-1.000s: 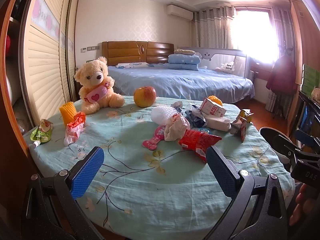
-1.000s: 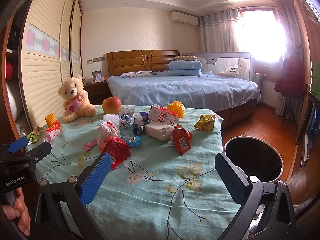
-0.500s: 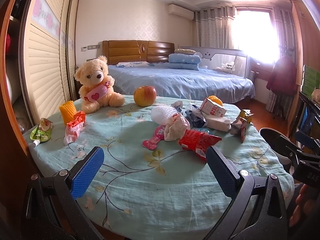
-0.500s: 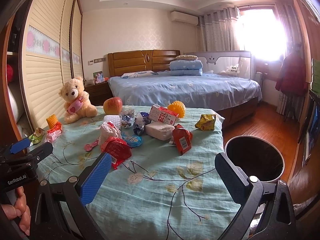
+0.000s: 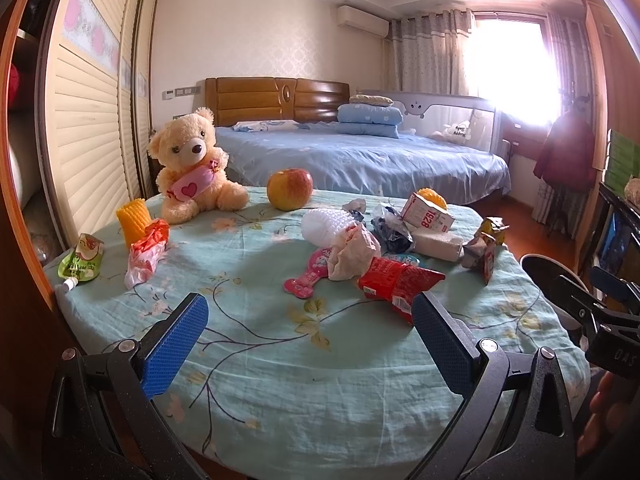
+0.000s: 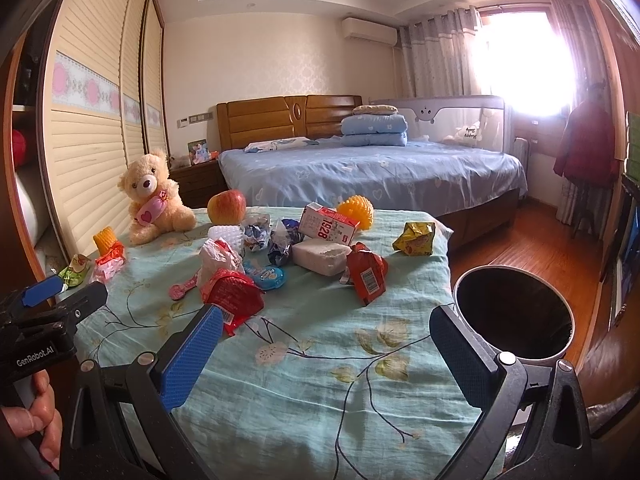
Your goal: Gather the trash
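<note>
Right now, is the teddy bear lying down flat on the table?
No, the teddy bear sits upright at the table's far left edge.

On the bench (image 6: 312,364): one teddy bear (image 6: 154,196), one apple (image 6: 226,206), one milk carton (image 6: 329,229), two red wrappers (image 6: 234,294) (image 6: 367,274), one yellow wrapper (image 6: 415,239), one green pouch (image 5: 82,261). One bin (image 6: 514,314), lower right.

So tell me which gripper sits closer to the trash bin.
Right. The right gripper hangs at the table's near edge with the trash bin just beyond its right finger; the left gripper is farther left.
</note>
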`<move>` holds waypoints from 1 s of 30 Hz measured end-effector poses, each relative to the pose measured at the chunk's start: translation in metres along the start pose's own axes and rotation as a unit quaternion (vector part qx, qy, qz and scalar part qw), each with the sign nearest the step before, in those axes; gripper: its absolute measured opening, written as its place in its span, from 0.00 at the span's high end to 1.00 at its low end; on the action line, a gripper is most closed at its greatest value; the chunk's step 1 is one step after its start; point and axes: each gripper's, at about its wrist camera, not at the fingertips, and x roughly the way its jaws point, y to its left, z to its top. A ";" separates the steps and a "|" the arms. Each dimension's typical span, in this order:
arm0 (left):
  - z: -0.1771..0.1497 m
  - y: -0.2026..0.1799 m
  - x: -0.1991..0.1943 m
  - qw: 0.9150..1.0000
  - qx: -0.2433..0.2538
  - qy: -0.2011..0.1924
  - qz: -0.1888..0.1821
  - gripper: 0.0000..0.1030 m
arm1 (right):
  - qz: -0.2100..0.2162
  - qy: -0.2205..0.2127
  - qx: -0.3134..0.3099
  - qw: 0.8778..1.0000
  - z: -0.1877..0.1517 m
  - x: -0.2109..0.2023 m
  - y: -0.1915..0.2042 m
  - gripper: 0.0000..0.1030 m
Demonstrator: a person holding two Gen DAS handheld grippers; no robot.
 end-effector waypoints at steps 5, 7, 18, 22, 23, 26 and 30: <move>0.000 -0.001 0.001 1.000 0.001 -0.001 -0.001 0.00 | 0.001 0.001 0.001 1.000 0.000 0.001 -0.001 0.00; 0.001 -0.002 0.001 1.000 0.002 -0.001 -0.001 0.00 | 0.001 0.001 0.002 1.000 0.000 0.001 -0.001 0.00; 0.001 -0.007 0.006 1.000 0.006 0.005 -0.003 0.00 | 0.002 0.007 0.008 1.000 -0.002 0.005 -0.009 0.00; -0.001 -0.009 0.010 1.000 0.007 0.013 -0.008 0.00 | 0.004 0.014 0.011 1.000 -0.003 0.008 -0.013 0.00; -0.001 -0.010 0.012 1.000 0.008 0.017 -0.010 0.00 | 0.003 0.016 0.012 1.000 -0.004 0.009 -0.014 0.00; -0.004 -0.012 0.019 0.999 0.009 0.027 -0.016 0.00 | 0.004 0.024 0.018 1.000 -0.005 0.014 -0.019 0.00; -0.005 -0.015 0.031 0.999 0.008 0.043 -0.020 0.00 | 0.008 0.042 0.033 0.999 -0.006 0.023 -0.028 0.00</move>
